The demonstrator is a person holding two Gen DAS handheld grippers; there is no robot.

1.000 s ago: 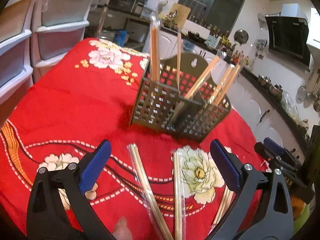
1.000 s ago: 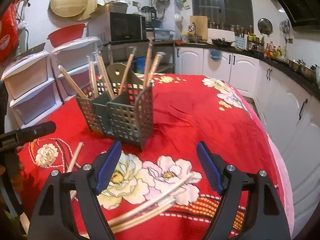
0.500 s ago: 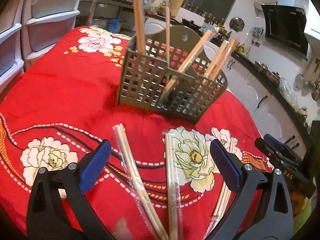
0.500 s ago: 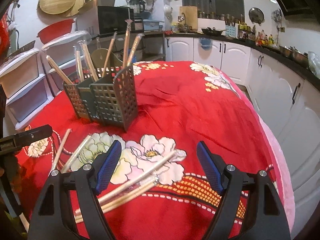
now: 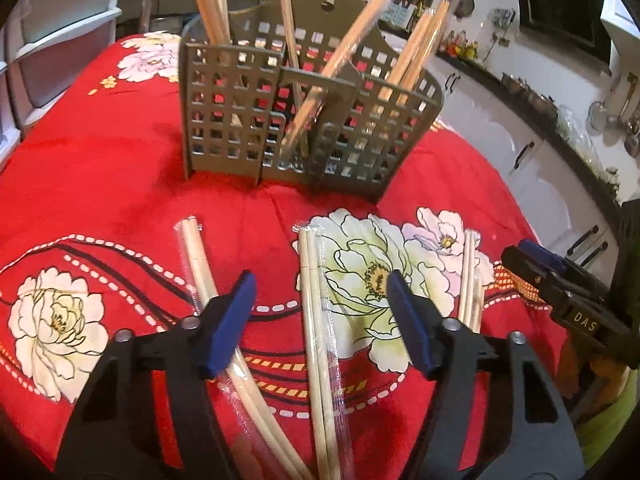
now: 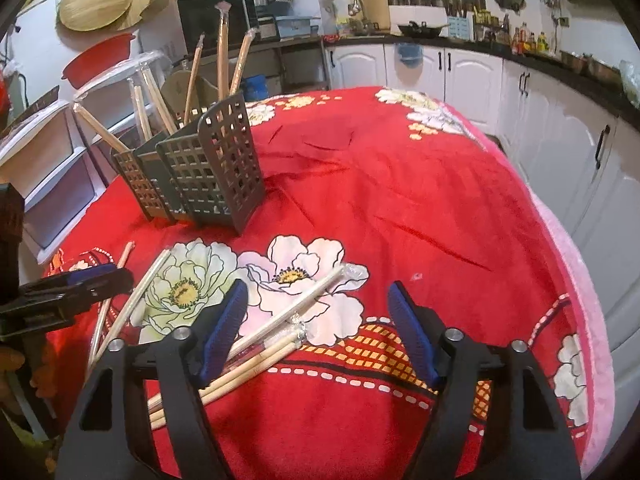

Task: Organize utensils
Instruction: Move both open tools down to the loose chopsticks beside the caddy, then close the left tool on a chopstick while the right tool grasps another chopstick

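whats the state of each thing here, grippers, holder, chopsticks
left gripper: open over a wrapped pair, jaws have just been closing, pads not on it
right gripper: open, jaws have just been closing, nothing gripped
holder: upright on the cloth, several chopsticks standing in it
middle pair: wrapped, flat on the cloth
left pair: wrapped, flat on the cloth
right pairs: flat, piled crosswise
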